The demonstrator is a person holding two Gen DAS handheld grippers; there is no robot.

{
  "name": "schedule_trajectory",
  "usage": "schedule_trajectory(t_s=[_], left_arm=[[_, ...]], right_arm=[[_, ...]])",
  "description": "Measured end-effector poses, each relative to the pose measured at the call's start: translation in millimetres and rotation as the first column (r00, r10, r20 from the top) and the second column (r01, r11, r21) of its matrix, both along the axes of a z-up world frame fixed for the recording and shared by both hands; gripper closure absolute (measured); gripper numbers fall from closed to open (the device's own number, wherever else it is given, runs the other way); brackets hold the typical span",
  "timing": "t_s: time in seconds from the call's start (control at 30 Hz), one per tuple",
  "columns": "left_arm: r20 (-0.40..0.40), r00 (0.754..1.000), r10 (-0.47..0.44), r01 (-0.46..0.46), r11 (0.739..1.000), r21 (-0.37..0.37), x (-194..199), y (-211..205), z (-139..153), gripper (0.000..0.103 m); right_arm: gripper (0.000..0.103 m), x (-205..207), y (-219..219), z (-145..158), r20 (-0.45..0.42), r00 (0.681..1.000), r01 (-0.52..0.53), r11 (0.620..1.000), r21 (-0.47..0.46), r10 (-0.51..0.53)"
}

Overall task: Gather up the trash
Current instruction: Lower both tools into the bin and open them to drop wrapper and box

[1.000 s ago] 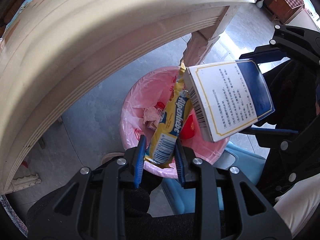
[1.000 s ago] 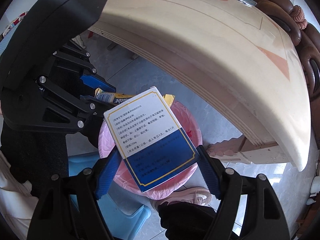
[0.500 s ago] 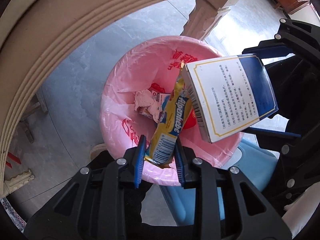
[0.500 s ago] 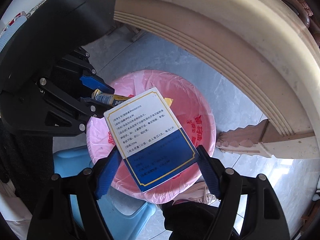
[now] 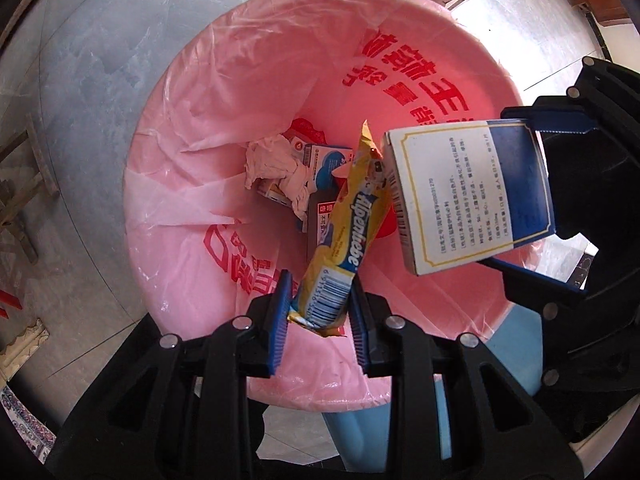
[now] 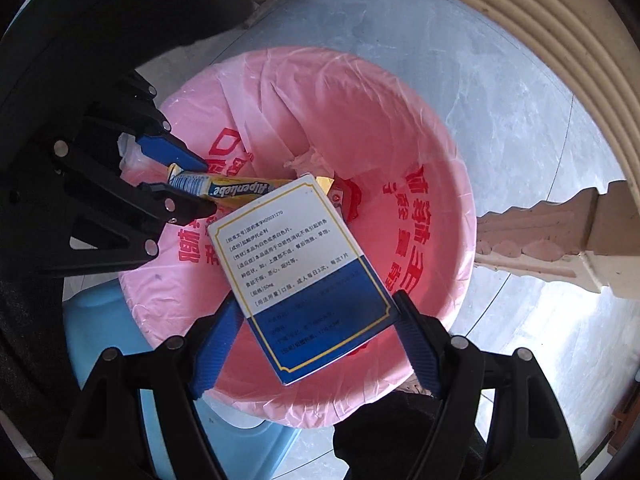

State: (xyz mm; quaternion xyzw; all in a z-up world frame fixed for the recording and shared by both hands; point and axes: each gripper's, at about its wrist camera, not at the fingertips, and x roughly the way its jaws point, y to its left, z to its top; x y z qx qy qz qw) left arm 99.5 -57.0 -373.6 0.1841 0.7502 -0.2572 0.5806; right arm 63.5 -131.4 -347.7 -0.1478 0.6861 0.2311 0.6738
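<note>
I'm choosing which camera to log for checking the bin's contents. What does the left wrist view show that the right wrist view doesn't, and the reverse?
Only the left wrist view shows the bin's bottom: crumpled tissue and discarded boxes. Only the right wrist view shows the table edge and carved table leg. Both show the pink-lined bin, the left gripper holding the candy wrapper, and the right gripper holding the medicine box over it.

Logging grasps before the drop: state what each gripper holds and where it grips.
Left gripper: yellow candy wrapper, pinched at its barcode end. Right gripper: medicine box, clamped across its blue end.
</note>
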Motion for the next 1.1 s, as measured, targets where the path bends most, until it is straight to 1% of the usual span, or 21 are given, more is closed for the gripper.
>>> schedule_trajectory(t_s=[0.1, 0.3, 0.33, 0.37, 0.43, 0.47, 0.5, 0.57, 0.73, 0.93, 1.1], left_arm=[[-0.018, 1.000, 0.010, -0.010, 1.000, 0.003, 2, -2, -6, 0.075], [-0.051, 0.998, 0.030, -0.028, 0.999, 0.028, 5, -1, -19, 0.075], [-0.061, 0.998, 0.030, -0.028, 0.999, 0.033, 6, -2, -23, 0.068], [-0.064, 0.998, 0.026, -0.024, 0.999, 0.032, 7, -3, -22, 0.058], [-0.050, 0.999, 0.006, -0.004, 0.999, 0.038, 6, -5, -22, 0.049], [-0.048, 0.999, -0.002, 0.004, 0.999, 0.036, 6, -7, -22, 0.043], [-0.050, 0.999, -0.006, 0.007, 0.999, 0.032, 5, -8, -21, 0.041], [-0.051, 0.999, -0.006, 0.008, 0.999, 0.033, 5, -10, -21, 0.035], [-0.054, 0.999, 0.001, 0.001, 0.999, 0.046, 7, -9, -25, 0.031], [-0.040, 0.999, -0.007, 0.009, 0.999, 0.053, 4, -12, -25, 0.030], [-0.006, 1.000, 0.002, -0.002, 0.998, 0.055, 5, -12, -11, 0.030]], right_arm=[[0.029, -1, 6, -4, -0.004, 1.000, -0.014, 1.000, -0.007, 0.014], [0.029, -2, 7, -14, -0.052, 0.999, 0.001, 1.000, -0.006, -0.001], [0.029, -2, 7, -16, -0.058, 0.998, 0.003, 1.000, -0.005, -0.003], [0.028, -2, 7, -17, -0.059, 0.998, 0.006, 1.000, -0.007, -0.006], [0.027, -2, 6, -18, -0.065, 0.998, 0.010, 1.000, -0.007, -0.010], [0.024, -2, 7, -18, -0.062, 0.998, 0.011, 1.000, -0.013, -0.012], [0.015, -1, 6, -18, -0.057, 0.998, 0.011, 1.000, -0.023, -0.012], [0.014, -1, 6, -17, -0.050, 0.999, 0.013, 1.000, -0.024, -0.014], [0.014, -1, 5, -20, -0.054, 0.998, 0.013, 1.000, -0.027, -0.014], [0.014, 2, 4, -23, -0.045, 0.999, 0.013, 0.999, -0.029, -0.014], [0.014, 3, 3, -16, -0.028, 0.999, 0.024, 0.999, -0.026, -0.025]])
